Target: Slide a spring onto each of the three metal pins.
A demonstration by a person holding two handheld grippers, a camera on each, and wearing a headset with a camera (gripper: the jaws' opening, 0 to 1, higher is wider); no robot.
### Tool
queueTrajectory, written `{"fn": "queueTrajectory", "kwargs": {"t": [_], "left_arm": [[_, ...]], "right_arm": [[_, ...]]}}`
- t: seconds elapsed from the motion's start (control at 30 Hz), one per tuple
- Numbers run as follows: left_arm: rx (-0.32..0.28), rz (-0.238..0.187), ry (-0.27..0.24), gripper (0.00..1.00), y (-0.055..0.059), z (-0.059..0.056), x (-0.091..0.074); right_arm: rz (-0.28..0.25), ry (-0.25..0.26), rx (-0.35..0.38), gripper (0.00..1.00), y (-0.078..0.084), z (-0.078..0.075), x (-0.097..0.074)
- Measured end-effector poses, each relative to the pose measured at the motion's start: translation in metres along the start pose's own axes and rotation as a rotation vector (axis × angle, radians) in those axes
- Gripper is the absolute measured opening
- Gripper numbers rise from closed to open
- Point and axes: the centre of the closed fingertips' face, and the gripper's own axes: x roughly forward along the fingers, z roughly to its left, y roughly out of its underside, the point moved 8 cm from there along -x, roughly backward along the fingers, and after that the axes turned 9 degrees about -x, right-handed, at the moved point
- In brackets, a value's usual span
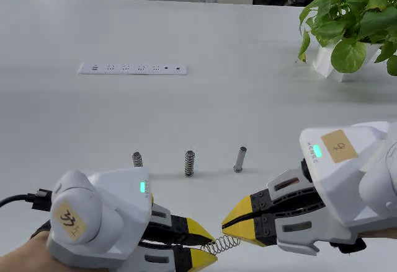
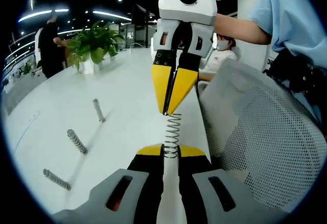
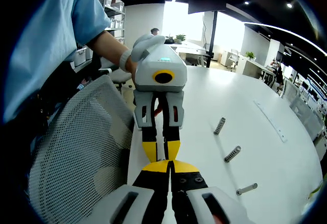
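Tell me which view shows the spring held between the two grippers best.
The left gripper view: the spring runs in full from the left gripper to the right gripper. The head view catches it small and low in the frame, between both grippers. In the right gripper view that gripper's own fingers cover it.

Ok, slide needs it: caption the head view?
Left gripper and right gripper hold a spring; two pins sprung, third pin bare.

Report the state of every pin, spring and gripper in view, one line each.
Left pin: standing, spring on.
Middle pin: standing, spring on.
Right pin: standing, bare.
Third spring: held between both grippers.
Left gripper: tongs shut on one end.
Right gripper: tongs shut on the other end.
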Motion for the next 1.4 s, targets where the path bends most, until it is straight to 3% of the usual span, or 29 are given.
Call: {"fn": "queueTrajectory", "kwargs": {"t": [0.2, 0.3, 0.33, 0.67, 1.4], "left_arm": [[-0.005, -0.003, -0.003, 0.06, 0.000, 0.001, 0.000], [-0.006, -0.009, -0.004, 0.06, -0.001, 0.002, -0.001], [-0.006, -0.012, -0.003, 0.06, -0.002, 0.002, -0.001], [-0.004, -0.028, 0.000, 0.06, -0.006, 0.004, -0.001], [-0.001, -0.019, 0.008, 0.06, -0.006, 0.002, 0.003]], "right_arm": [[-0.003, 0.001, 0.012, 0.00, 0.001, -0.001, -0.003], [0.011, -0.017, 0.040, 0.15, 0.004, 0.000, -0.005], [0.017, -0.021, 0.039, 0.16, 0.006, 0.001, -0.005], [0.034, -0.039, 0.047, 0.07, 0.011, 0.002, -0.004], [0.046, -0.042, -0.019, 0.06, 0.000, 0.002, -0.003]]}}
